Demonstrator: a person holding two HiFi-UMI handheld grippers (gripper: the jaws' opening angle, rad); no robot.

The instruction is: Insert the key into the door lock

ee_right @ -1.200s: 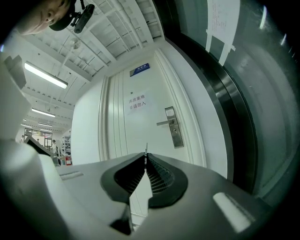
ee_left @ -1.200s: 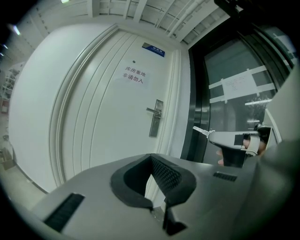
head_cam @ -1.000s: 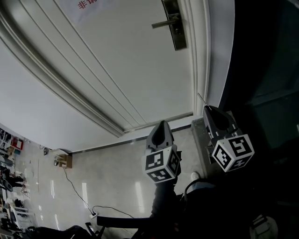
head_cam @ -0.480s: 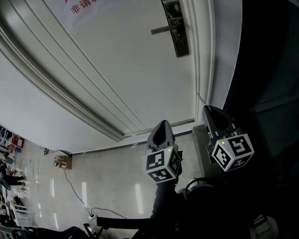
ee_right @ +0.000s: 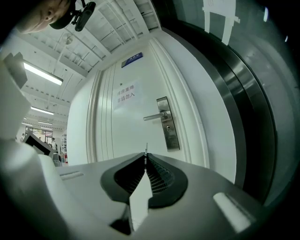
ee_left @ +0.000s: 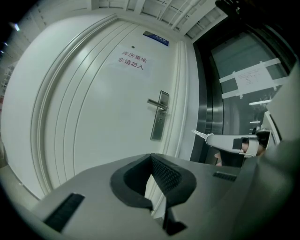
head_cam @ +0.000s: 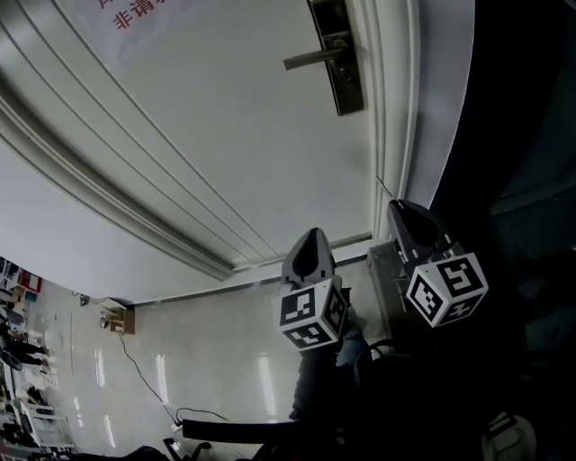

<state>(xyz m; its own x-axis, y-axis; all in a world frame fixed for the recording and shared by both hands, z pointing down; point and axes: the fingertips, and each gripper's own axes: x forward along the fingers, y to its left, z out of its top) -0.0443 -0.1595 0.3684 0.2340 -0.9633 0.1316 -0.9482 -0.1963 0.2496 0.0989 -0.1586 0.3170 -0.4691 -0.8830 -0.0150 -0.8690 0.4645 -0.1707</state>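
Note:
A white door [head_cam: 225, 135] bears a metal lock plate [head_cam: 337, 63] with a lever handle [head_cam: 310, 59]. My right gripper [head_cam: 396, 209] is shut on a thin key [head_cam: 382, 186], whose blade sticks out towards the door, well short of the lock. In the right gripper view the key tip [ee_right: 146, 151] shows just past the closed gripper [ee_right: 146, 157], left of and below the lock plate [ee_right: 167, 124]. My left gripper [head_cam: 309, 241] is beside it, shut and empty [ee_left: 151, 157]. The left gripper view shows the lock plate [ee_left: 159, 123] ahead, and the right gripper [ee_left: 232, 141] with the key [ee_left: 200, 135].
A paper notice with red print [head_cam: 135, 11] hangs on the door. Right of the white door frame [head_cam: 396, 108] is dark glazing [head_cam: 522, 135]. Below, a shiny tiled floor [head_cam: 225, 360] holds a small cardboard box [head_cam: 117, 318] and a trailing cable [head_cam: 153, 378].
The lock plate and handle sit slightly lower and further left in the head view. Both grippers stay shut and keep almost the same places.

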